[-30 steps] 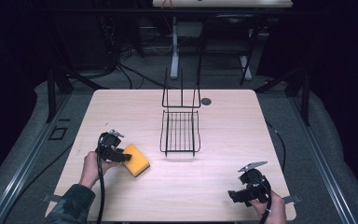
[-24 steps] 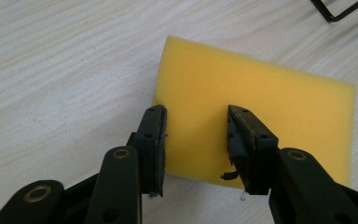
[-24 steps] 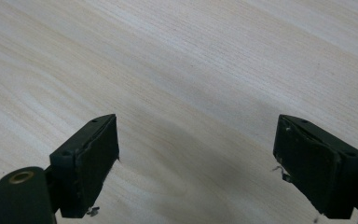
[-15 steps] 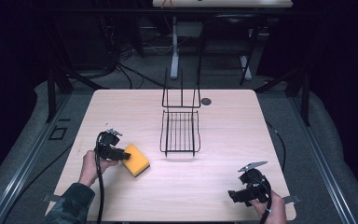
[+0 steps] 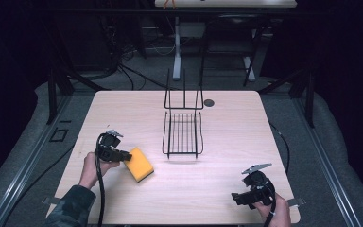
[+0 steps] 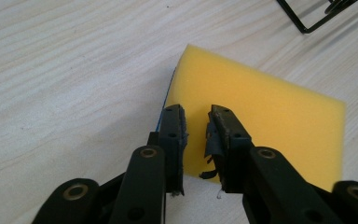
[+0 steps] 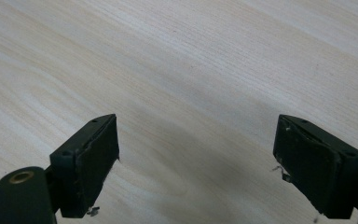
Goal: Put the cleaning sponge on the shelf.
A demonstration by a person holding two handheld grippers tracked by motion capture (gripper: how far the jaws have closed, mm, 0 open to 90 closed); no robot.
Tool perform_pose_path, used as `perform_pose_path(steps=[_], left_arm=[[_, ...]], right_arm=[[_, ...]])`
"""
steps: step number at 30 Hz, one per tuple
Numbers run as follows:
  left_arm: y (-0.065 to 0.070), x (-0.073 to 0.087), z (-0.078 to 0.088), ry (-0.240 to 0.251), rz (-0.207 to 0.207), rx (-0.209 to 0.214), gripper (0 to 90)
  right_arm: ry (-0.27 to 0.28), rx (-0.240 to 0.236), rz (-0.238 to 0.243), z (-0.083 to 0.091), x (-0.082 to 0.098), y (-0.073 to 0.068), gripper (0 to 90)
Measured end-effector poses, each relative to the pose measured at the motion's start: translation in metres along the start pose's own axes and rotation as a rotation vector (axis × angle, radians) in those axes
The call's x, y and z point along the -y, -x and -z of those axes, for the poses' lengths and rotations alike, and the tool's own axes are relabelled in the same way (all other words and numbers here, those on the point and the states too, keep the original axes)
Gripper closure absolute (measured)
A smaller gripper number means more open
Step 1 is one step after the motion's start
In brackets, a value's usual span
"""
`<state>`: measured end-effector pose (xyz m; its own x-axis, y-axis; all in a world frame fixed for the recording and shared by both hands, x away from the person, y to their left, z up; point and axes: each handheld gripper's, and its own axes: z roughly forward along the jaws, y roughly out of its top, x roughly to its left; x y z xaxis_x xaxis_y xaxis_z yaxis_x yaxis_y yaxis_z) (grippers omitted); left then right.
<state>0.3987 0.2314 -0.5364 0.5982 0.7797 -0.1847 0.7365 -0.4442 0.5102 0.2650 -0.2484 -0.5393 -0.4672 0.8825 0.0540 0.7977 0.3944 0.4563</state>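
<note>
Yellow sponge [image 6: 256,121] flat on tabletop [image 5: 227,187], left of wire rack [image 5: 183,135]. Left gripper [image 6: 196,116] jaws narrowly parted over sponge's near edge, grip uncertain. Right gripper [image 7: 196,140] jaws wide open, empty, above bare tabletop.

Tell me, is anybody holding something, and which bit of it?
The left gripper pinches the yellow sponge at its near edge, sponge lying on the table. The right gripper is open, holding nothing.
</note>
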Motion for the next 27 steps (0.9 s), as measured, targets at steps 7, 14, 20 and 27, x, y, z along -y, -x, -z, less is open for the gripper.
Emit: perform_pose_path(steps=[7, 14, 20, 27], left_arm=[[-0.001, 0.002, 0.0, 0.012, 0.007, -0.009, 84.6], [0.002, 0.001, 0.004, 0.031, -0.011, -0.017, 87.7], [0.005, -0.002, 0.016, 0.079, -0.024, -0.022, 87.9], [0.009, -0.003, 0.029, 0.116, -0.049, -0.018, 88.2]], right_arm=[[-0.001, -0.004, 0.0, 0.0, 0.0, 0.0, 13.7], [-0.007, -0.006, 0.002, 0.0, 0.0, 0.0, 13.7], [-0.002, -0.006, 0.003, 0.0, 0.0, 0.0, 13.8], [0.005, -0.005, 0.005, 0.001, 0.0, 0.0, 13.8]])
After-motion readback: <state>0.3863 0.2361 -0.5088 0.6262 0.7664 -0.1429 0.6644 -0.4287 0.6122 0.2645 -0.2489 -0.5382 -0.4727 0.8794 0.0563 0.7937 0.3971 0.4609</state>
